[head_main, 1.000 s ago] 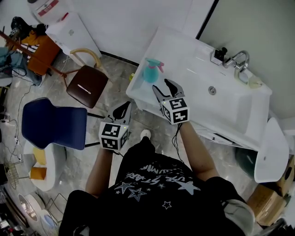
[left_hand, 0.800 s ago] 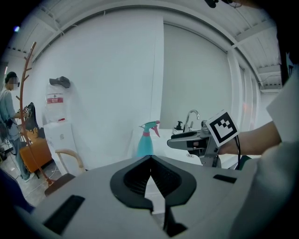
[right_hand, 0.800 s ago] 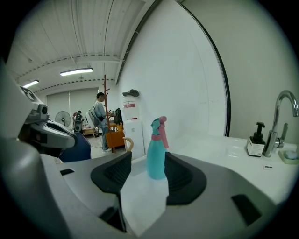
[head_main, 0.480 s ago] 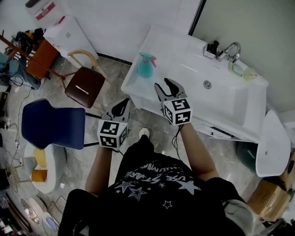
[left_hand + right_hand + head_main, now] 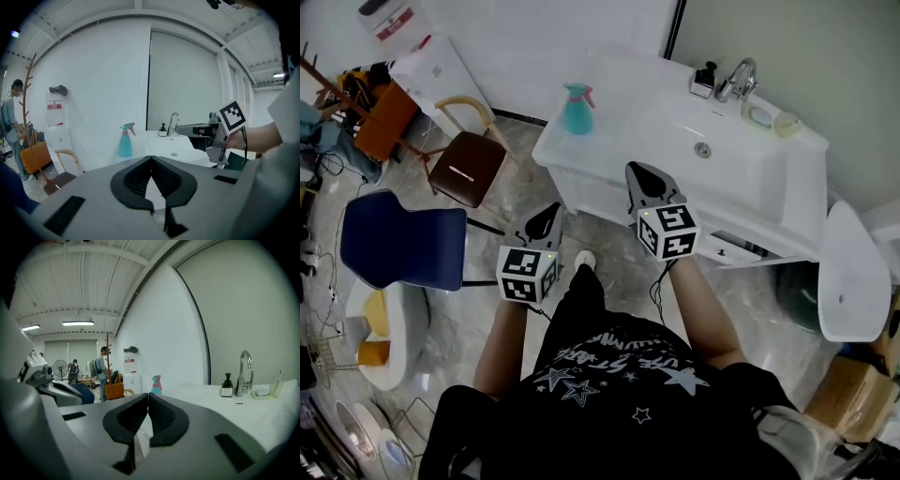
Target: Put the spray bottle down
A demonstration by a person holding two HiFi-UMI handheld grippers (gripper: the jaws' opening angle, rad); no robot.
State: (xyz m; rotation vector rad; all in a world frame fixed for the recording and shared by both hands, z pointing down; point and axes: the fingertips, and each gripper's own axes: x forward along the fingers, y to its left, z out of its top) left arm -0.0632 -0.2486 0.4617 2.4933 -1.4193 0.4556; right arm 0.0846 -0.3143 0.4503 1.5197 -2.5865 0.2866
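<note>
The teal spray bottle [image 5: 577, 111] with a pink trigger stands upright near the left end of the white sink counter [image 5: 628, 131], with no gripper on it. My right gripper [image 5: 639, 172] hangs in front of the counter's front edge, well short of the bottle. Its jaws are closing and meet at the tips with nothing between them. My left gripper [image 5: 553, 212] is lower left, over the floor, shut and empty. The bottle [image 5: 124, 143] shows far ahead in the left gripper view, and small and distant in the right gripper view [image 5: 156, 384].
A faucet [image 5: 737, 79], a soap dispenser [image 5: 705, 82] and a small dish [image 5: 761, 116] sit at the counter's back. A brown chair [image 5: 469, 174] and a blue chair [image 5: 403, 244] stand to the left. A white fixture [image 5: 848, 281] is at the right. People stand far off by a coat rack [image 5: 107, 366].
The right gripper's jaws were wide open and are now shut. Both grippers have drawn back from the counter. The bottle stays standing on the counter.
</note>
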